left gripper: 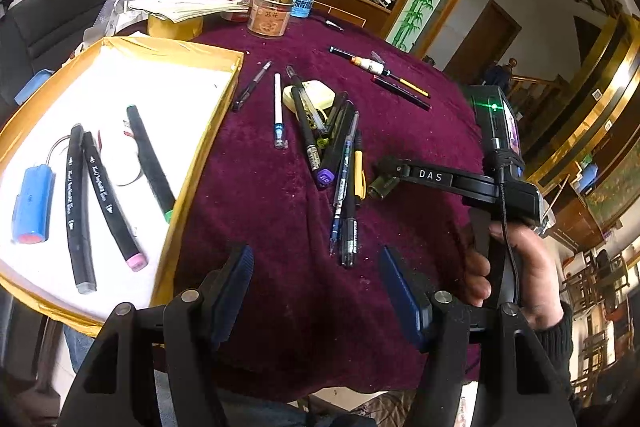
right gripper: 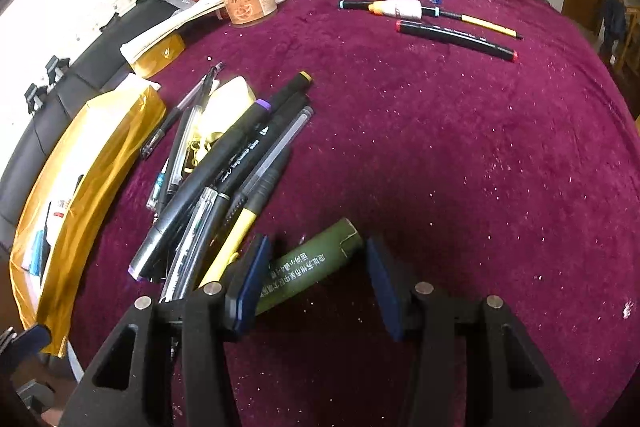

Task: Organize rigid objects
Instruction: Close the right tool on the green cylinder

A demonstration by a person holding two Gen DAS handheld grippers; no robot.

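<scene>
On plush maroon cloth [right gripper: 440, 147], olive cylinder [right gripper: 308, 263]

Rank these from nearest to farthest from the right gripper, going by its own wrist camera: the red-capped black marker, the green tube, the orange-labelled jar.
1. Green tube: between the right gripper's fingers, low centre.
2. Red-capped black marker: lying farther up the cloth, to the right.
3. Orange-labelled jar: at the table's far edge, upper left.

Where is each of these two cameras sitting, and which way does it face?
Left wrist: on the left gripper, angled down at the gold tray; shows its own open fingers, the person's right hand.
Right wrist: on the right gripper, angled down at a green cylinder between its fingers.
Shared: pen pile, maroon cloth.
</scene>
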